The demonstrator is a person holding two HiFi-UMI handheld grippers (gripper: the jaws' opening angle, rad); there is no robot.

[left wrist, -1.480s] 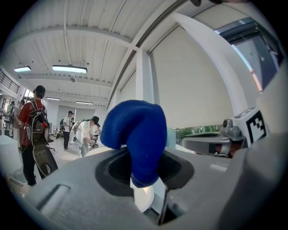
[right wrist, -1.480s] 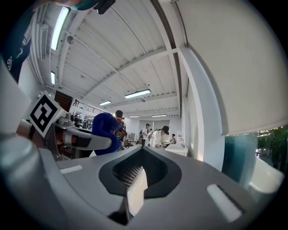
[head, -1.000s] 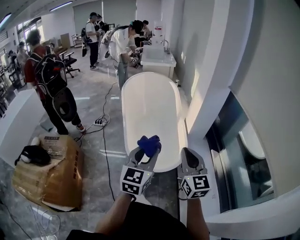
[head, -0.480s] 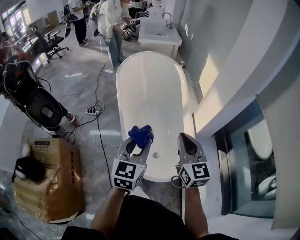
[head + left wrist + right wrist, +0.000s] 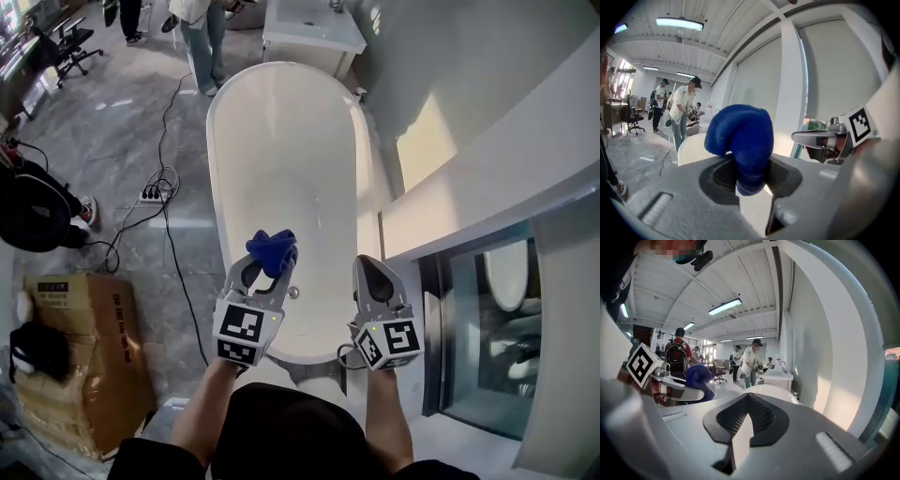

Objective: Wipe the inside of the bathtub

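The left gripper [image 5: 267, 261] is clamped on a bunched blue cloth [image 5: 271, 247], which is held over the near end of the white bathtub [image 5: 218, 178]. The right gripper [image 5: 369, 269] is held just beside it, jaws pressed together on nothing. Only what appears to be a drain fitting [image 5: 293, 292] is seen inside the tub. A dark bundle [image 5: 37, 349] is laid on a cardboard box [image 5: 89, 375].
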